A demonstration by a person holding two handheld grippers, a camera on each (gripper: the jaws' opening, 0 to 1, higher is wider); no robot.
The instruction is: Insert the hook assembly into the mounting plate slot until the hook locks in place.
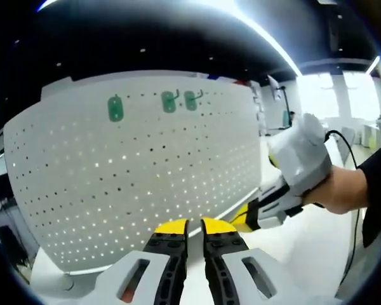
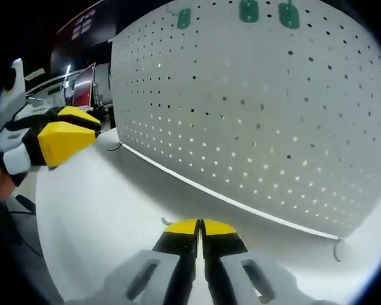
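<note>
**Both tools empty in front of the pegboard**

Left tool (image 1: pixel 194 229) hangs low over the white worktop (image 1: pixel 305 248), its yellow-tipped jaws drawn near together with a slim gap between them and nothing in it. Straight ahead of it stands the white perforated mounting plate (image 1: pixel 140 184), upright on the worktop. High up on that plate, well beyond the tips, sit three green hook pieces: one green hook (image 1: pixel 115 108) off to the left, and a pair of green hooks (image 1: pixel 180 100) side by side farther right. To the right of the left tool, a hand (image 1: pixel 343 190) carries the right tool, angled toward the plate.

Over in the right gripper view, the right tool (image 2: pixel 200 227) has its jaws pressed together, holding nothing, tips above the worktop near the plate's lower edge. The green pieces ride far above it along the top. Left of it, the other tool's yellow tips come in.
</note>
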